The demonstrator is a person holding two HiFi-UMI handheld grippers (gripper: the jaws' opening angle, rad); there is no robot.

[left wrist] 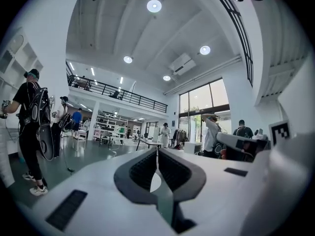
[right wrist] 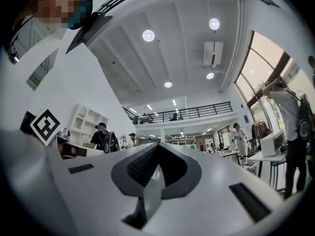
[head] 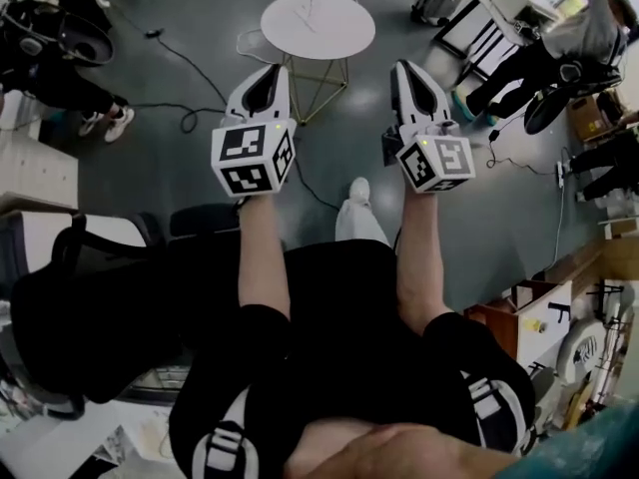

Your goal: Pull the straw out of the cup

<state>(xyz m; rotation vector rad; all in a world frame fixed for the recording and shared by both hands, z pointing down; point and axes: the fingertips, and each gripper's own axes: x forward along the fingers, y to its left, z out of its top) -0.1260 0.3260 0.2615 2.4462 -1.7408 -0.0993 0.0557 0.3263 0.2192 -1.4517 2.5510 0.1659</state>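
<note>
Neither a cup nor a straw can be made out in any view. In the head view I hold both grippers out in front of my chest over the grey floor. My left gripper [head: 268, 72] and my right gripper [head: 404, 68] point forward toward a small round white table [head: 318, 23]. Both gripper views look level across a large hall and up at its ceiling. The left gripper [left wrist: 157, 151] has its jaws closed together with nothing between them. The right gripper [right wrist: 158, 145] is likewise shut and empty.
The round table stands on thin gold wire legs, and a black cable [head: 190, 68] trails over the floor left of it. A person [head: 60, 53] is at the far left, another [head: 559, 53] at the far right. A desk [head: 35, 173] lies left, boxes [head: 529, 317] right.
</note>
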